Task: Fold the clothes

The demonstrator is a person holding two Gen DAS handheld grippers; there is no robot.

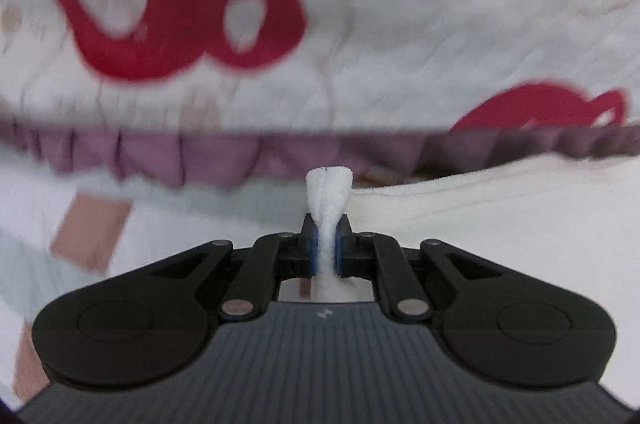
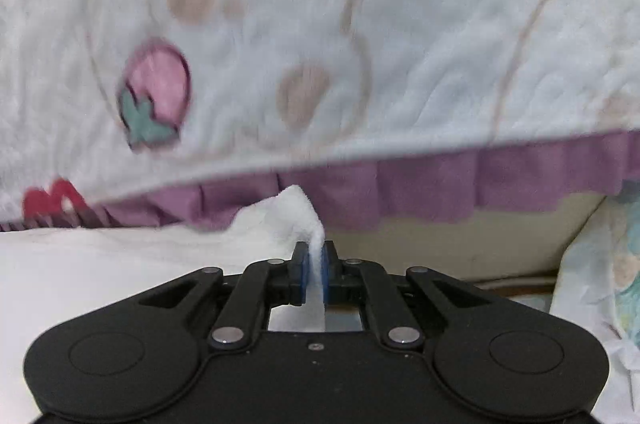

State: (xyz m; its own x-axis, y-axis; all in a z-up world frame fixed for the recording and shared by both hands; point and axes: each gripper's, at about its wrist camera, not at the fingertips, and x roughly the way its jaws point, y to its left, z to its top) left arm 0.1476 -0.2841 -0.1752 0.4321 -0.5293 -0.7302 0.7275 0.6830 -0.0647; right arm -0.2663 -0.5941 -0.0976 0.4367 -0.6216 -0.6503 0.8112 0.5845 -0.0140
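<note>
Bedding fills the background of both wrist views: a white quilt (image 2: 420, 24) printed with red bears and a pink strawberry, edged by a purple ruffle (image 2: 440, 184), with a checked sheet (image 1: 92, 228) showing below it in the left view. Against this lies the task's thing, a white fleecy garment (image 1: 500, 208), spread low across the bed between the two tools and raised at two spots along its edge. The left gripper (image 1: 327, 244) is pinched tight on one bunch of that fabric, a tuft standing up past its blue pads; the right gripper (image 2: 314, 264) is clamped the same way on another bunch (its tuft leans off to the left). How the rest of the garment lies, flat or already doubled over, cannot be made out from here, and both views are blurred. The risk, as I judge it, is in the small bite each tool has: plush cloth held only by a narrow pinch may slide out if the two pull apart too hard, and uneven lifting would skew the edge or drag it onto the ruffle.
</note>
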